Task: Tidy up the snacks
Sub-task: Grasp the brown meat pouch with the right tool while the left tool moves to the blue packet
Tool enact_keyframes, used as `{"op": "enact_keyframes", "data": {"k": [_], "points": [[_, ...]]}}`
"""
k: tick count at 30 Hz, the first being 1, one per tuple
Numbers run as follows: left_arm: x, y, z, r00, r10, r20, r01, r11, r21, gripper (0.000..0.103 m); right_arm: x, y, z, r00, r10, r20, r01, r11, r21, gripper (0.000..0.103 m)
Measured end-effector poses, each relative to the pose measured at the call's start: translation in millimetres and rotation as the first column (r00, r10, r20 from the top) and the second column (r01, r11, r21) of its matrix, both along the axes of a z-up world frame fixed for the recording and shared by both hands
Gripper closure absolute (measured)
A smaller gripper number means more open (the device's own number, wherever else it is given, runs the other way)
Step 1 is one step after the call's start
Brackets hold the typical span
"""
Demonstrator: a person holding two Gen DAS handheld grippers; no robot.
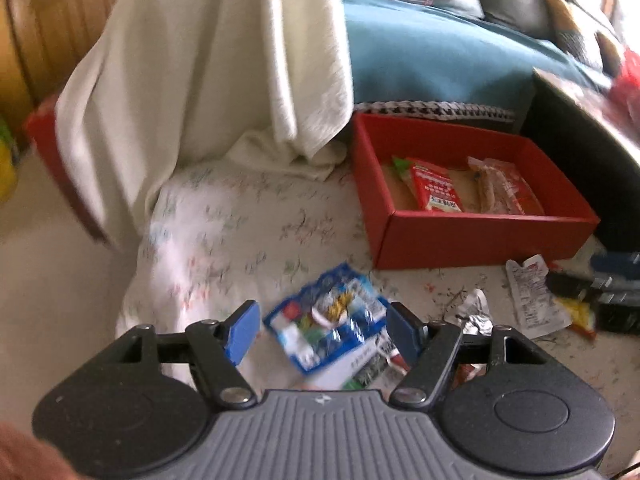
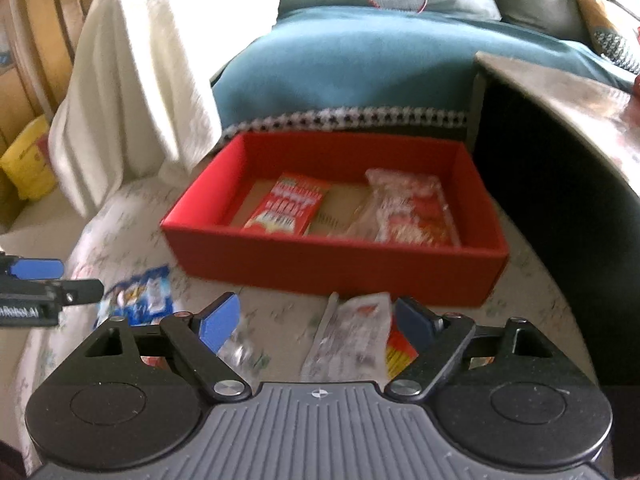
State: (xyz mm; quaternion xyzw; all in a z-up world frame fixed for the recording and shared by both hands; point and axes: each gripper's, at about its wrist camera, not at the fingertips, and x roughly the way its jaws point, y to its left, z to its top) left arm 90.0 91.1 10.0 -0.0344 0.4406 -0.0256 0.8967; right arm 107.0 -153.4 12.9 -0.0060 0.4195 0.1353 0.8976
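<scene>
A red box [image 1: 480, 236] [image 2: 320, 264] stands on the flowered cloth and holds a red snack packet [image 1: 436, 190] [image 2: 286, 208] and a clear-and-red packet [image 1: 508, 190] [image 2: 408, 210]. My left gripper [image 1: 322, 330] is open, its jaws on either side of a blue snack packet [image 1: 332, 316] that lies on the cloth; that packet also shows in the right wrist view [image 2: 138, 298]. My right gripper [image 2: 316, 322] is open over a clear white packet [image 2: 352, 332] just in front of the box.
A white towel [image 1: 208, 60] hangs at the back left. A blue sofa cushion [image 1: 440, 52] lies behind the box. A dark table [image 2: 560, 92] stands on the right. More wrappers [image 1: 532, 296] and a crumpled foil piece [image 1: 474, 312] lie on the cloth.
</scene>
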Motion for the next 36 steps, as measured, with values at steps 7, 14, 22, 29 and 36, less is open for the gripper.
{"op": "enact_keyframes", "data": {"k": [7, 14, 22, 29, 36], "points": [[-16.0, 9.7, -2.5, 1.0, 0.002, -0.011, -0.003, 0.999, -0.04, 0.04, -11.5, 23.1, -14.9, 0.994, 0.088, -0.06, -0.09, 0.996, -0.025, 0.012], [-19.9, 34.5, 4.1, 0.999, 0.045, -0.008, -0.045, 0.991, -0.13, 0.04, -16.1, 65.4, -17.8, 0.902, 0.431, 0.006, -0.42, 0.881, -0.217, 0.012], [-18.9, 38.2, 1.8, 0.999, -0.006, -0.034, 0.0, 0.986, -0.167, 0.04, 4.8, 106.2, -30.0, 0.71, 0.691, -0.136, -0.683, 0.629, -0.37, 0.011], [-10.1, 38.0, -0.8, 0.998, -0.021, -0.054, 0.012, 0.986, -0.166, 0.04, 32.0, 124.2, -44.3, 0.599, 0.732, -0.326, -0.8, 0.569, -0.192, 0.013], [-6.3, 32.8, -4.0, 0.997, -0.032, -0.065, 0.023, 0.99, -0.139, 0.04, -8.6, 97.4, -46.4, 0.676, 0.678, -0.289, -0.733, 0.659, -0.17, 0.034]]}}
